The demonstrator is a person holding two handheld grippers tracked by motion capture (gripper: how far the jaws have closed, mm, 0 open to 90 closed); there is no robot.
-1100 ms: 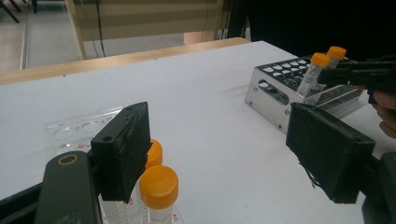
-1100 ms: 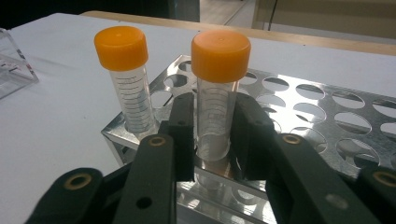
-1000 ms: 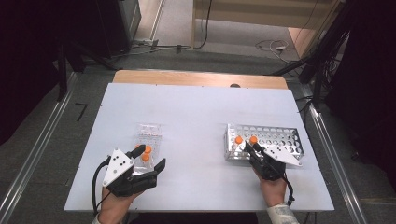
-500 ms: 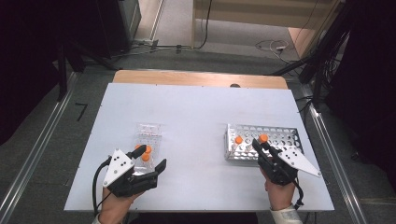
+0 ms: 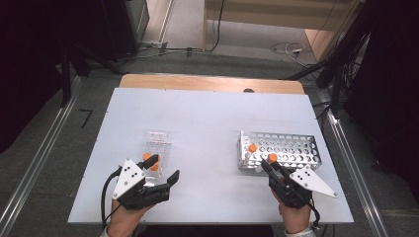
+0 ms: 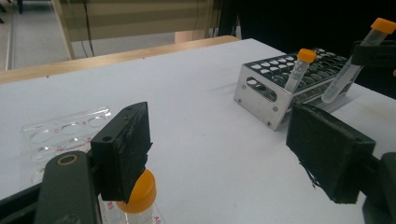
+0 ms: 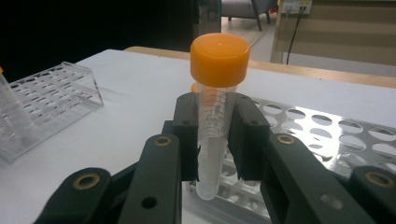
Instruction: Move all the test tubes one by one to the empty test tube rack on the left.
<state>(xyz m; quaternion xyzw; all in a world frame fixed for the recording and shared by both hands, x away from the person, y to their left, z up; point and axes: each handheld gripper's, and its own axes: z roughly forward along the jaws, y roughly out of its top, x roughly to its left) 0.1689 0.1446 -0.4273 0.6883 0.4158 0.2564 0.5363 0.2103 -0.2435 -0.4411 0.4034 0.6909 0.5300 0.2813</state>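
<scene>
My right gripper (image 5: 270, 165) is shut on a clear tube with an orange cap (image 7: 218, 60), held upright above the near edge of the metal hole rack (image 5: 296, 148). A second orange-capped tube (image 5: 252, 147) stands in that rack's left end. My left gripper (image 5: 164, 168) rests open at the near left, just in front of a clear plastic rack (image 5: 157, 140). In the left gripper view one orange-capped tube (image 6: 139, 190) sits under the left jaw, with nothing between the jaws of my left gripper (image 6: 224, 149). The held tube (image 6: 348, 70) shows tilted at the far right.
The white table (image 5: 207, 118) has a wooden strip (image 5: 207, 83) along its far edge. Dark frames, rails and cables surround it on the floor. The clear rack (image 7: 46, 100) lies left of the held tube in the right gripper view.
My right gripper has risen and moved right along the metal rack's near edge with the tube in it. The left gripper has stayed still.
</scene>
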